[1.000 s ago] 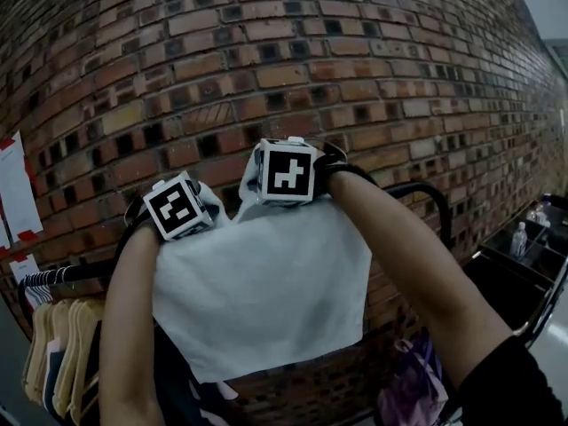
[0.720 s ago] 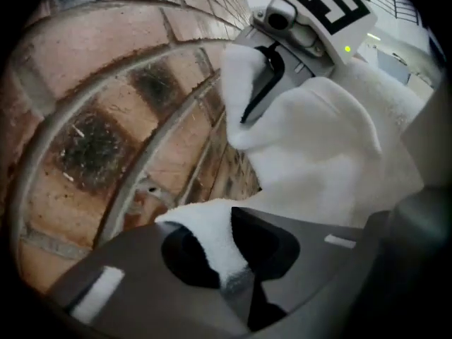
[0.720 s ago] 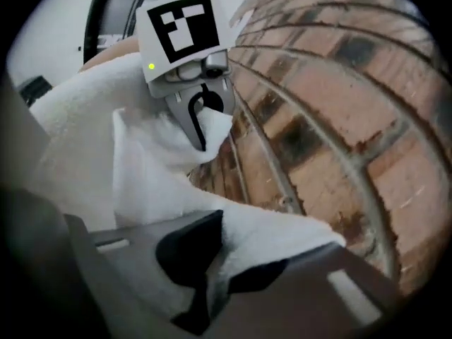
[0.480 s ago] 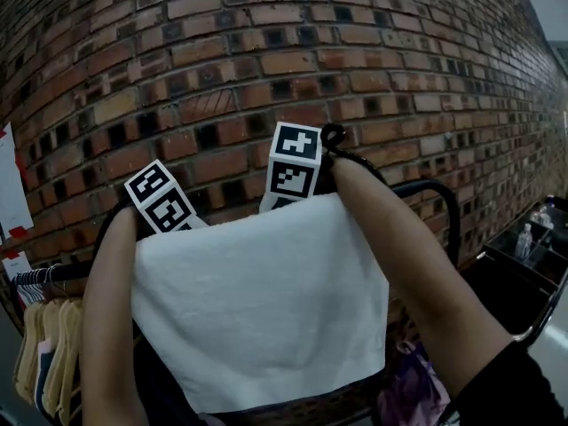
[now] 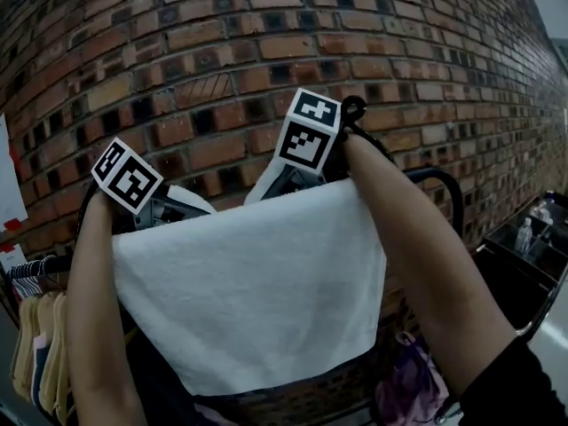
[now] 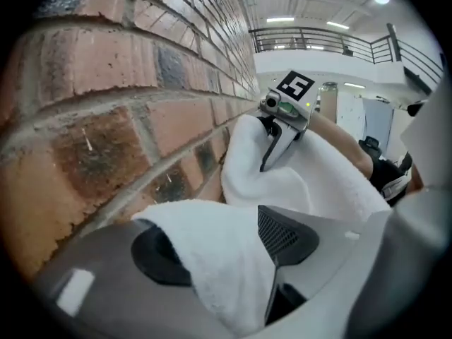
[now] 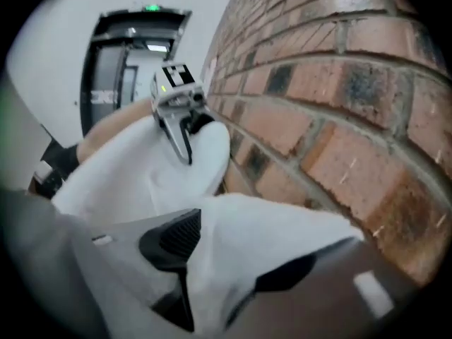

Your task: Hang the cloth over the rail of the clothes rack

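- Letting go is the step in hand. The white cloth point(image 5: 248, 291) lies draped over the black rail point(image 5: 441, 193) of the clothes rack. Its near flap hangs toward the person, and its top fold runs between the two grippers, close to the brick wall point(image 5: 222, 60).
- Left gripper point(image 5: 173, 207): its fingers point(image 6: 286, 235) are opening, spread wide. A corner of the cloth lies loose between them and is not pinched.
- Right gripper point(image 5: 284, 180): its fingers point(image 7: 176, 240) are opening too, and a bunched fold rests across one of them.
- Get both pairs fully spread before moving, since the nap looks likely to cling to the ribbed pads.
- Draw each gripper up and outward, away from the other, rather than back toward the body. A backward pull would probably drag the fold off the rail.
- Keep the movement small, because the wall sits just behind.
- How much cloth hangs on the far side is hidden. The near flap looks long, so watch for it sliding forward.
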Tool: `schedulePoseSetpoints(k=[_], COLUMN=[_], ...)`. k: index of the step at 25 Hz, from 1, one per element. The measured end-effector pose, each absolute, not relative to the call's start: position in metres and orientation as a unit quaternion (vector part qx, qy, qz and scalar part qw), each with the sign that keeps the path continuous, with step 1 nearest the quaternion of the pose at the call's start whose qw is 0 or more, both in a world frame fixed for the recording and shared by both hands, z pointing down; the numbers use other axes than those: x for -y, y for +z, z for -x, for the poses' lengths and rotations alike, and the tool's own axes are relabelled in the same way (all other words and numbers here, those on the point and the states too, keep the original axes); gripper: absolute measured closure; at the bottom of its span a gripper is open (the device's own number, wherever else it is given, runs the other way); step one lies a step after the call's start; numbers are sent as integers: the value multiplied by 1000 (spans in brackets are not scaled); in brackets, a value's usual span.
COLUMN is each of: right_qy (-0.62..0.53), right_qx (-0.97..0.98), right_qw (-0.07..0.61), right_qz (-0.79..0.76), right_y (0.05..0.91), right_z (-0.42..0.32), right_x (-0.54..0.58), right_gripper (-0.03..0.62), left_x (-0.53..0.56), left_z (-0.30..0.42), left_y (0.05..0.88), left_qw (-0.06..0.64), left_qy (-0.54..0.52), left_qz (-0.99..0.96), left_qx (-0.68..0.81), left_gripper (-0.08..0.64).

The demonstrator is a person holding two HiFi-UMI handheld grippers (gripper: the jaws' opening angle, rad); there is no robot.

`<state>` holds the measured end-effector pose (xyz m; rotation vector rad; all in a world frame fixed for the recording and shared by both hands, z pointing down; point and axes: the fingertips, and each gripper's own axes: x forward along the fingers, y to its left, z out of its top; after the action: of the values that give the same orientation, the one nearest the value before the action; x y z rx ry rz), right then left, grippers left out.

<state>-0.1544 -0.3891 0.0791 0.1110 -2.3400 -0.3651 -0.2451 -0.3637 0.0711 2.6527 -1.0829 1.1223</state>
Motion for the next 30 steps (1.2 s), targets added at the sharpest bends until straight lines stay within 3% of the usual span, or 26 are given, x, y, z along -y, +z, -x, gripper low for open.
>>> schedulePoseSetpoints(k=[3,6,9,16,21,25,27,30], right_qy=[-167,-166,-180,-286,-383,-421,-413,-403], right_qx=[885,890,897,944,917,877,865,854], right_qw=[431,421,401,160,-3,-109,-152,-184], right_qz=[-55,-57,-50,-31,-111,-206,-243,-273], right_y=[94,84,75,-22,-97,-141,-154,-155], right_z=[146,143,147,165,150,134,126,118], right_x=[399,398,391,345,310,275,257,233], right_gripper=[362,364,364,364,367,370,396,515], left_x=[360,349,346,343,308,258,238,222], left_z=[262,269,255,220,188,163,150,129], left_y=[75,78,69,1,-96,-145,-153,-147], left_qw=[28,45,18,-186,-414,-519,-548,-579], left_qy=[443,487,459,337,191,79,54,62], left_qz=[-821,-797,-820,-856,-795,-731,-704,-664], left_qx=[358,355,343,344,400,435,449,469], left_gripper=[316,316,321,319,319,322,392,525])
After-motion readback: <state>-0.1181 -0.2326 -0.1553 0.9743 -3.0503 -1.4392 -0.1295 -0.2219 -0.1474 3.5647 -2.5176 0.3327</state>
